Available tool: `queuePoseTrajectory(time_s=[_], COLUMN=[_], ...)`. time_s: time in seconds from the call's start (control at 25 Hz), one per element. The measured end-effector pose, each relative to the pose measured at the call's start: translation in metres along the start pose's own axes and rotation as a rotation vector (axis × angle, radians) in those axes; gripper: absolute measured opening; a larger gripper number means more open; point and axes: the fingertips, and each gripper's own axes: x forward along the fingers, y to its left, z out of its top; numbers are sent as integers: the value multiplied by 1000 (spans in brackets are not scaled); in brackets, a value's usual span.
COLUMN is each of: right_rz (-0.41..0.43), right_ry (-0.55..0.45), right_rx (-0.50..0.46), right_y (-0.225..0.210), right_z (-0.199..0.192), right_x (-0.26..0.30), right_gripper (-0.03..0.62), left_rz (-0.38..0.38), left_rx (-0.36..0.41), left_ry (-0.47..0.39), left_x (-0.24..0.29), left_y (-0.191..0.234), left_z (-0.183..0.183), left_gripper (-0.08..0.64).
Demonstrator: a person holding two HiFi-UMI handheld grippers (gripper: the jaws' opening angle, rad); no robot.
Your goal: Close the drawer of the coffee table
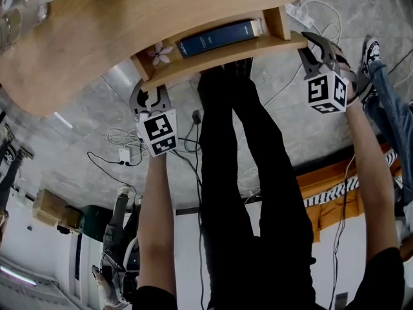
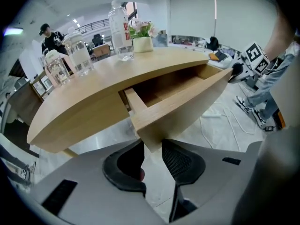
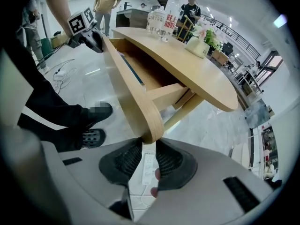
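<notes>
L tool (image 1: 150,94) + R tool (image 1: 314,48) each clamp drawer front (image 1: 219,60) end; forearms (image 1: 158,218) extended, angled steeply down.

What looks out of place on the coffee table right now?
Only the drawer: it stands pulled out from under the tabletop, a blue book inside. The left gripper and right gripper clamp its front's ends.

Grey marbled floor (image 1: 84,118) strewn with white cables (image 1: 119,136); roller blinds (image 2: 234,18) cover the windows.
</notes>
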Motion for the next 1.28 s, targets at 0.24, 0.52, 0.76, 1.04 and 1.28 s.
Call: queuePoseTrajectory(time_s=[0.24,0.52,0.76,1.04,1.28], right_rz=[-40,-103,-138,-172,-183], right_ry=[2,18,31,39,41], right_rx=[12,60,74,117,129], right_y=[-23,-46,-63,-79,-84], right_z=[9,19,24,29,31], right_x=[10,28,39,45,46], right_gripper=[83,78,75,75,74], left_rz=[17,40,53,57,61], left_rx=[2,-43,-36,-71,-95], left_ry=[-19,-23,-27,-30,-30], left_x=[13,33,46,52,53], left_y=[12,28,37,41,43], left_z=[18,35,47,57,61], left_gripper=[121,120,120,118,118])
